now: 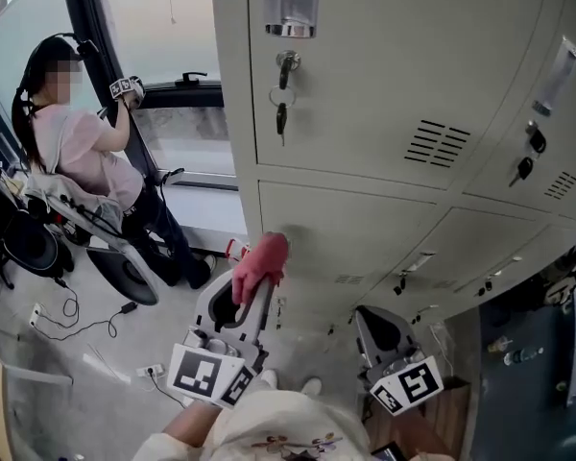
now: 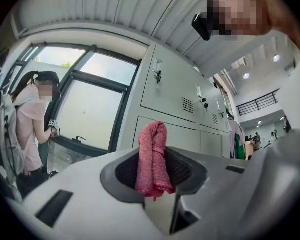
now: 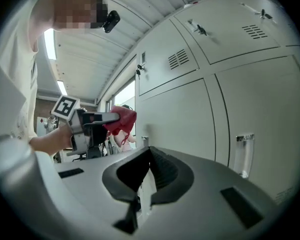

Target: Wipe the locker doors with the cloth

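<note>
Left claw (image 1: 257,281) clamped on the pink cloth (image 1: 261,260), bunched lengthwise along the jaws and poking out past their tips. Straight ahead of that claw, close, contact unclear: the lower locker door (image 1: 365,224). Probably a short push forward to begin wiping. Right claw (image 1: 392,342) off to the side, lower, jaws together, holding nothing.

Grey left gripper (image 1: 257,279), right gripper (image 1: 372,317), black-and-white marker cubes (image 1: 209,373), cream top (image 1: 269,421)
</note>
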Demonstrator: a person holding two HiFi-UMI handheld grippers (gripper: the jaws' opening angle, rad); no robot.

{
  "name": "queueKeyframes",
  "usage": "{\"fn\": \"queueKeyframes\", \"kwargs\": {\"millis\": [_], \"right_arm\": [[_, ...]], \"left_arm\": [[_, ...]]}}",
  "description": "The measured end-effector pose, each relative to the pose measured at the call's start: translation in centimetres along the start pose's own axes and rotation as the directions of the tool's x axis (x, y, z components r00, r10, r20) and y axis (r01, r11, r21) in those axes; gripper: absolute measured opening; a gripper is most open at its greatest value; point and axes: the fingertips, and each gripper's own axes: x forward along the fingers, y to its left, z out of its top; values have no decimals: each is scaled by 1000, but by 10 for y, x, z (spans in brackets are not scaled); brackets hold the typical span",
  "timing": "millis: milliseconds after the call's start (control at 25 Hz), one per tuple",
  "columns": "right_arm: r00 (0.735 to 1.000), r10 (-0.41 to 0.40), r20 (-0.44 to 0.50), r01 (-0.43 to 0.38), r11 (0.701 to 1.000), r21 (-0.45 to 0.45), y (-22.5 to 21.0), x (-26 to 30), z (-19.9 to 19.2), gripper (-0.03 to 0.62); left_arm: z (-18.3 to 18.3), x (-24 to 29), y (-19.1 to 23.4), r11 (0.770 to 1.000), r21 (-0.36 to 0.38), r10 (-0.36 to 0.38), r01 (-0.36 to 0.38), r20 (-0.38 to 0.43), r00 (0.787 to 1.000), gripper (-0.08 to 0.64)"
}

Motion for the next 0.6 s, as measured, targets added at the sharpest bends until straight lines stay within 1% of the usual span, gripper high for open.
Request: {"fn": "queueKeyframes", "kwargs": {"millis": [120,280,400,600], "right_arm": [[999,33,8,-32,999,-20,-3,5,0,6],[1000,25,3,-25,1000,8,-14,6,-3,6],[1000,24,0,-24,999,22,-16,6,-5,6],[1000,23,-5,-23,999,47,-20,6,-9,6]], "left_arm": [[11,15,9,999,37,33,-33,18,999,117],[24,30,21,996,48,76,-78,42,996,117],[34,36,25,991,76,107,-112,69,992,117],[40,51,27,989,76,118,-125,90,989,117]]}}
